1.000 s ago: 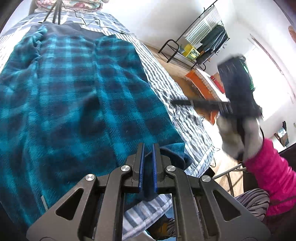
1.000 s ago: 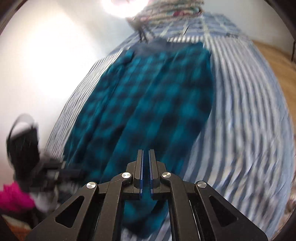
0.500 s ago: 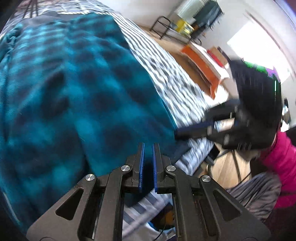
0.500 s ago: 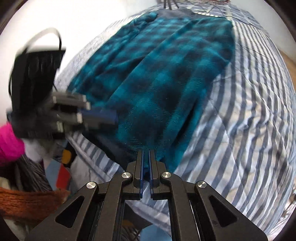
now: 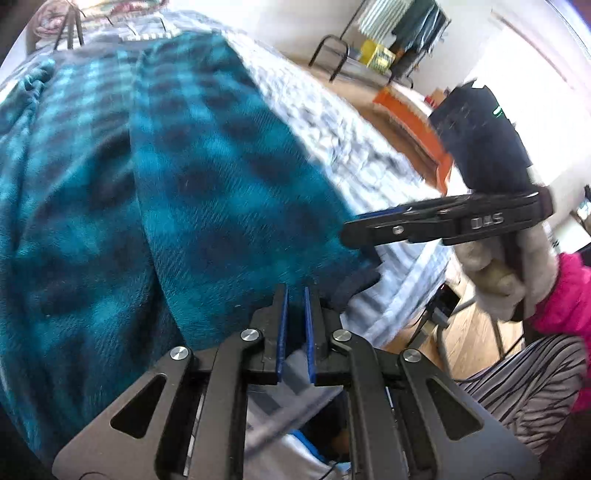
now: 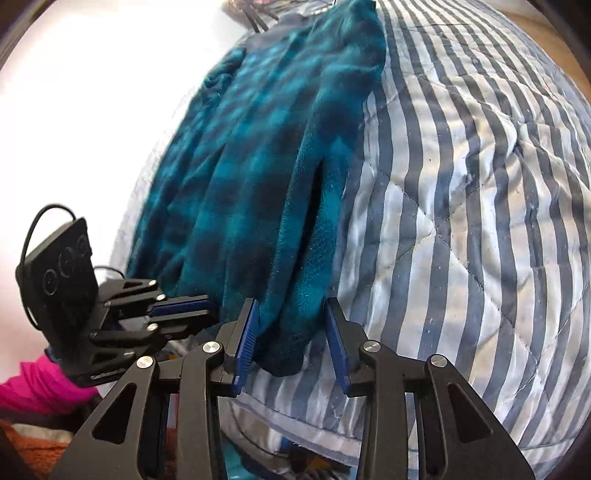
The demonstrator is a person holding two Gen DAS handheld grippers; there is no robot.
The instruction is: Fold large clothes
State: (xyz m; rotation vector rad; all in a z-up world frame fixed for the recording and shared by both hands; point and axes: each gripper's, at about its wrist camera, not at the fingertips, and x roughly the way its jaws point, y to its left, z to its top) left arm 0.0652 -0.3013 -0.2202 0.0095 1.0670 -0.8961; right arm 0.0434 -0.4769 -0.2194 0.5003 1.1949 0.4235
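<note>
A large teal and dark plaid fleece garment [image 5: 155, 192] lies spread lengthwise on a bed; it also shows in the right wrist view [image 6: 258, 177]. My left gripper [image 5: 293, 295] hovers at the garment's near hem with its jaws nearly shut and a narrow gap between them, nothing held. My right gripper [image 6: 291, 306] is open, its jaws on either side of the garment's near corner with the dark cuff. The right gripper also appears in the left wrist view [image 5: 373, 230], and the left gripper in the right wrist view [image 6: 192, 306].
The bed has a blue and white striped quilt [image 6: 461, 192]. A clothes rack [image 5: 391, 33] and an orange box [image 5: 410, 118] stand on the wooden floor to the right. A tripod [image 5: 68, 26] and folded bedding sit at the bed's far end.
My right gripper has opened and come down to the garment's near corner. My left gripper has stayed near the hem, still nearly shut.
</note>
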